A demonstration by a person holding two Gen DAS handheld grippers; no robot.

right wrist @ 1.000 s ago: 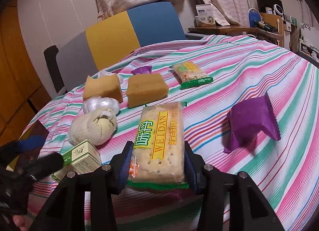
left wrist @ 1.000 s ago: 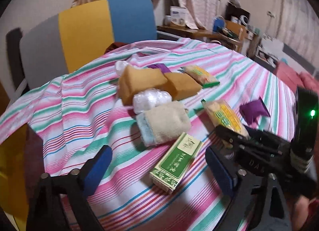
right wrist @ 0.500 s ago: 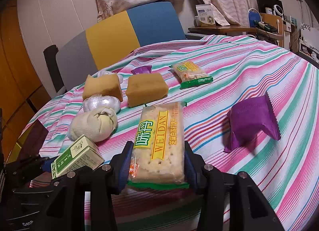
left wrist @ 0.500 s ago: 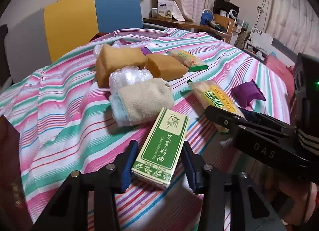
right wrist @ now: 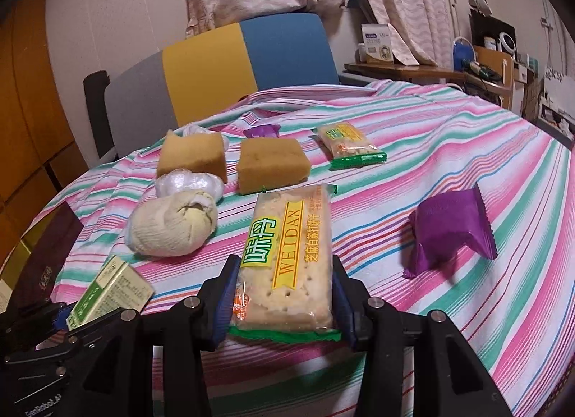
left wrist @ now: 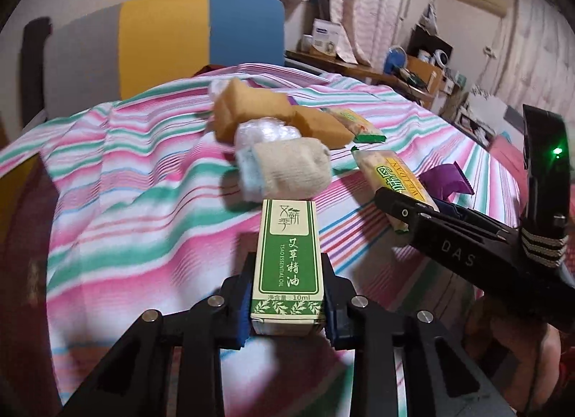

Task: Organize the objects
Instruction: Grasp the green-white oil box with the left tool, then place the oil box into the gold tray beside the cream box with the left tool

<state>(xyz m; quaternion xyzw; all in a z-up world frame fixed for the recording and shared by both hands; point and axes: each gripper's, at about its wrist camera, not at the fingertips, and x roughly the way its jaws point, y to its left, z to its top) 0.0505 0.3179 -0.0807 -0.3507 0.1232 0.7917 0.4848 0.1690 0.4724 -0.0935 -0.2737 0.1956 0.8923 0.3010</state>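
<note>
Hiding sponges [left wrist: 251,113]: rolled cloth [left wrist: 287,169], blurred.

Warm, dim indoor light, source not in view. Both views fisheye: dark vignette at corners, lines bowed near edges. Left wrist view motion-blurred over striped cloth [left wrist: 143,208]; right wrist view sharper. Soft shadows beneath items. No strong glare

green oil box [left wrist: 287,266]: lengthwise, clamped | cracker pack [right wrist: 287,262]: flat, clamped

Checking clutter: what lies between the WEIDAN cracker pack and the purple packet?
Only bare striped cloth lies between cracker pack and purple packet, in the right wrist view.
</note>
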